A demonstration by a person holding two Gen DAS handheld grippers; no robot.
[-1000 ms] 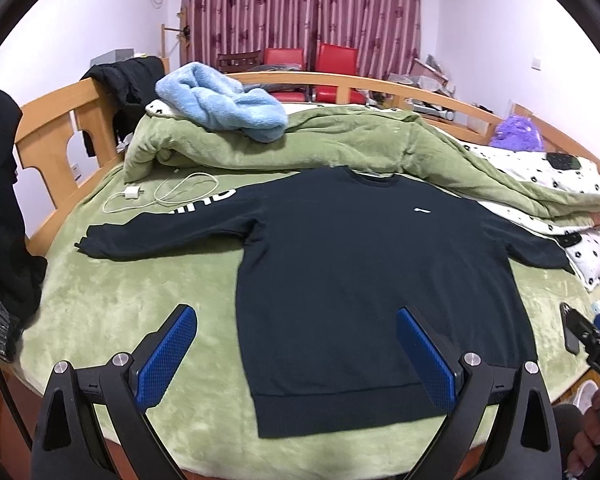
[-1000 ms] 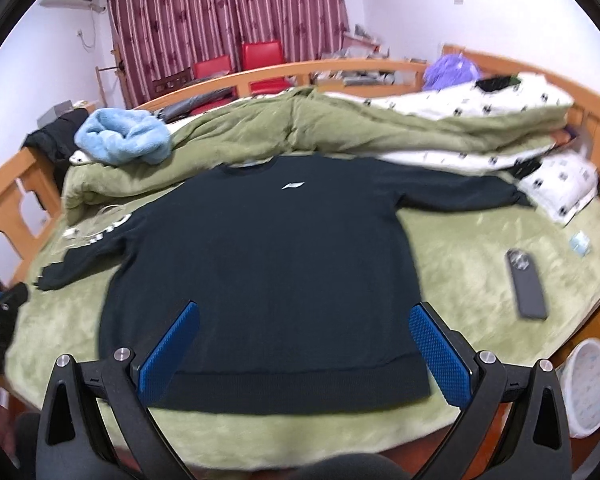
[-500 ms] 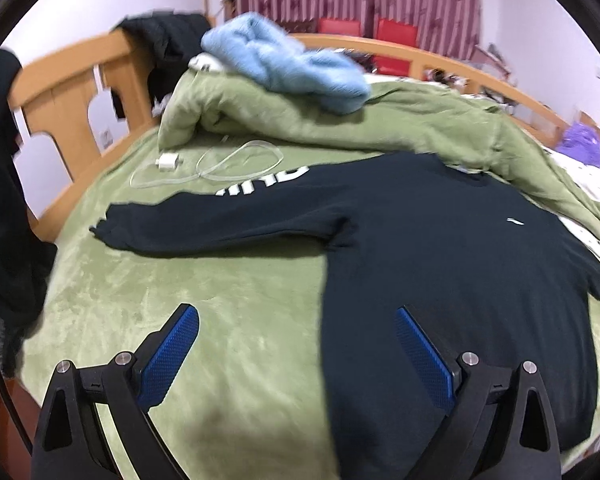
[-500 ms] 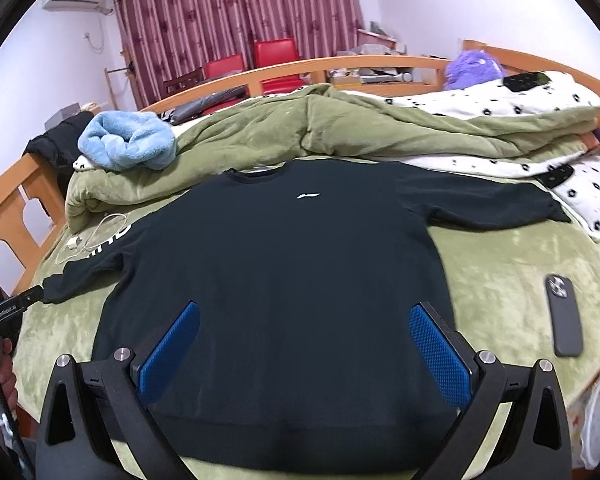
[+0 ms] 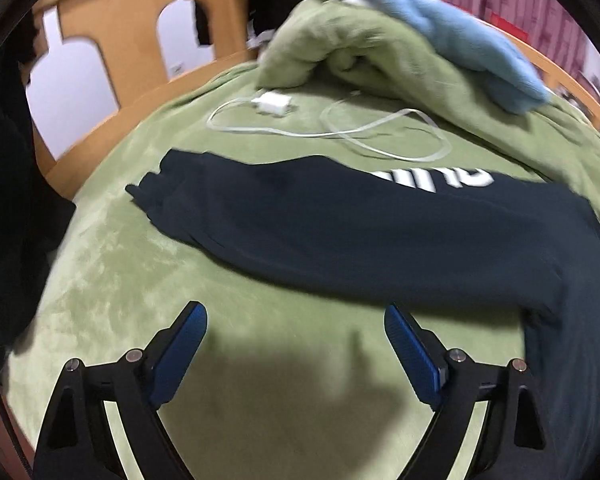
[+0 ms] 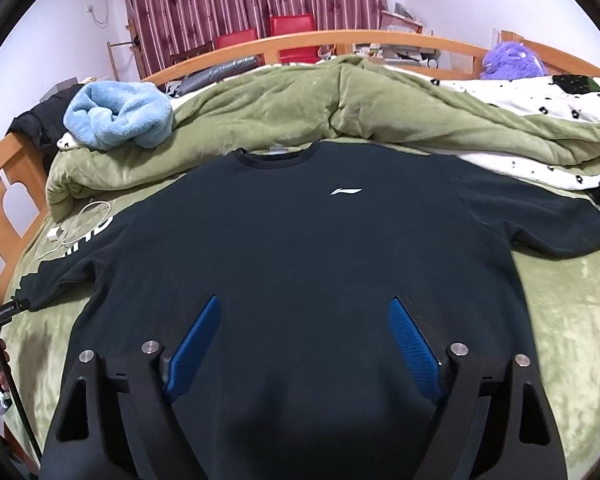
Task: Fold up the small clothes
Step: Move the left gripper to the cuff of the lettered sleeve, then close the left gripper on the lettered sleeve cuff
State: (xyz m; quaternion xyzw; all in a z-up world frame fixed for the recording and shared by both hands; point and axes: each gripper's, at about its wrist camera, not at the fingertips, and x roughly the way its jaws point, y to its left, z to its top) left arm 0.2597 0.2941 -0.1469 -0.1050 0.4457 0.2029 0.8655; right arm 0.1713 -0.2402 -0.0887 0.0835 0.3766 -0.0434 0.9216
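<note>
Sweatshirt spread flat on a bed as both grippers are lining up for the first fold.

Left wrist view: the left gripper (image 5: pixel 296 354) is hovering, jaws released, over the green blanket (image 5: pixel 112 280) near the bed's left edge, just short of the dark sleeve (image 5: pixel 300 224); a white charger cable (image 5: pixel 332 128) is lying beyond. Right wrist view: the right gripper (image 6: pixel 302 350), also released and empty, is hanging over the sweatshirt (image 6: pixel 300 240) near its hem. Next move, likely: closing on the sleeve cuff and carrying it across the body.
</note>
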